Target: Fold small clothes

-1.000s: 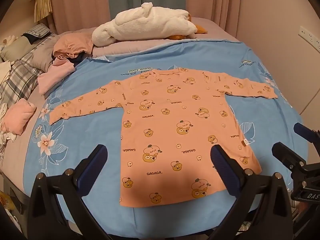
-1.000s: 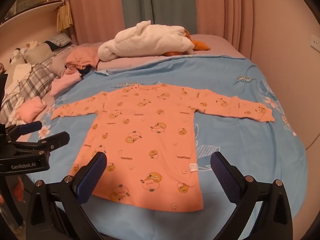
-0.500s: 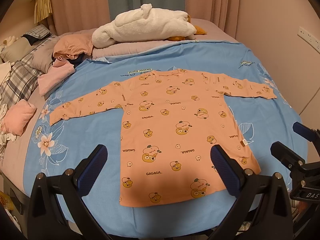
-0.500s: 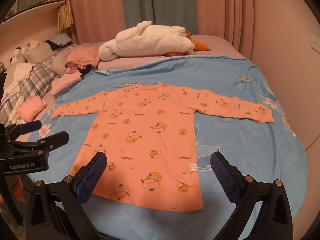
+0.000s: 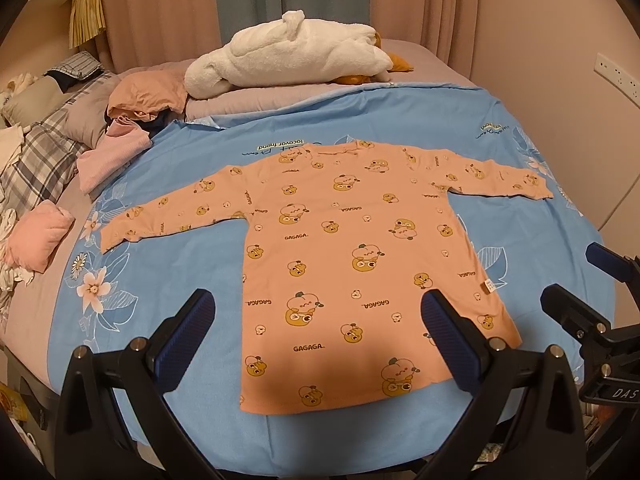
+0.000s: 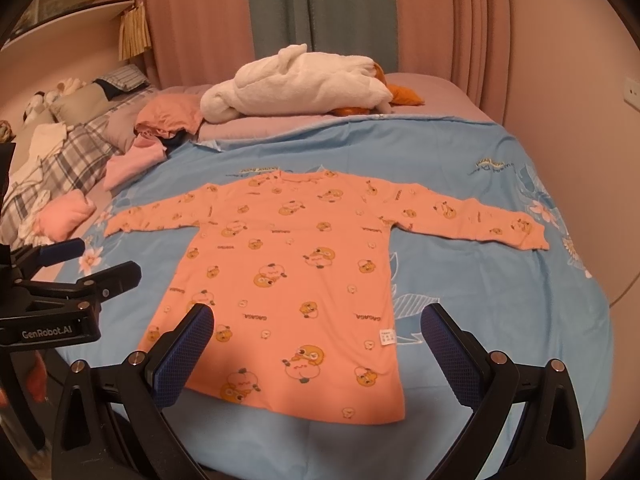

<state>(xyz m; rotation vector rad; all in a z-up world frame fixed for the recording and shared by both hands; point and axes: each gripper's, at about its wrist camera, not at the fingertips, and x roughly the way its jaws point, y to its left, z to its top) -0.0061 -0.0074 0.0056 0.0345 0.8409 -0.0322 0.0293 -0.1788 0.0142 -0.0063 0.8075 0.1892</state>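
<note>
An orange long-sleeved child's shirt (image 5: 352, 256) with cartoon prints lies flat and spread out on the blue bedsheet (image 5: 168, 264), both sleeves stretched sideways; it also shows in the right wrist view (image 6: 296, 264). My left gripper (image 5: 318, 320) is open and empty, hovering above the shirt's hem at the near edge of the bed. My right gripper (image 6: 318, 332) is open and empty, also above the hem, a little to the right. Each gripper shows in the other's view: the right one at the right edge (image 5: 592, 280), the left one at the left edge (image 6: 80, 264).
A white plush blanket (image 5: 296, 56) lies at the head of the bed. Crumpled pink and peach clothes (image 5: 132, 128) and a rolled pink piece (image 5: 36, 236) lie at the left, beside a plaid quilt (image 5: 36, 160). Curtains and a wall stand behind.
Both views shift very slightly; the shirt and both open grippers stay as they were.
</note>
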